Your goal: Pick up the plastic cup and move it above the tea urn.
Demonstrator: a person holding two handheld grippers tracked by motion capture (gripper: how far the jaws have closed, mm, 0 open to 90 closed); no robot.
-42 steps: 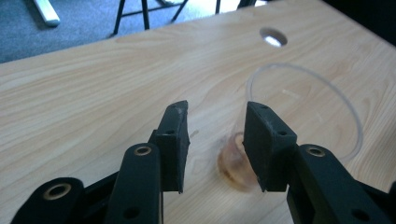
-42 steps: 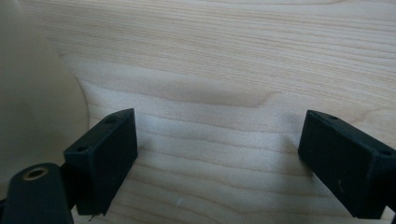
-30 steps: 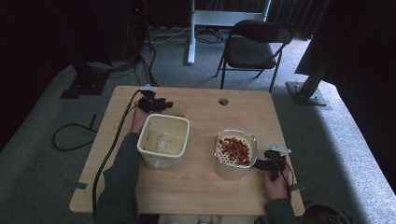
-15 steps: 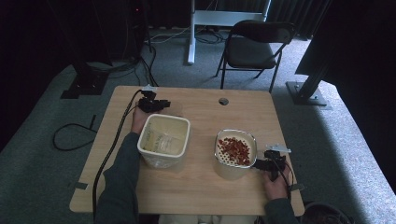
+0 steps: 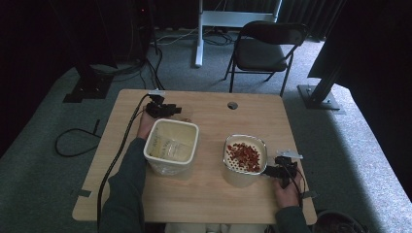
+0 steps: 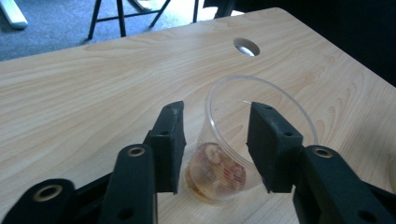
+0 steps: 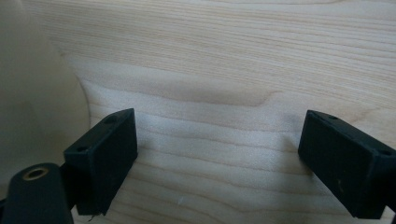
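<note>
Left tool (image 6: pixel 215 149), jaws spread around a tilted clear cup (image 6: pixel 243 140) at the table's (image 5: pixel 214 204) far left; white tub (image 5: pixel 171 145); strainer bowl (image 5: pixel 244 158) of red pieces; right tool (image 7: pixel 217 158), spread wide, empty, near right.

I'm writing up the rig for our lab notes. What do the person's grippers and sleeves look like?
Both the left gripper and the right gripper have blocky matte-black jaws with brass-coloured rivets. A black cable trails from the left one. A grey plate tops the right one. The sleeves are dark grey-green.
</note>
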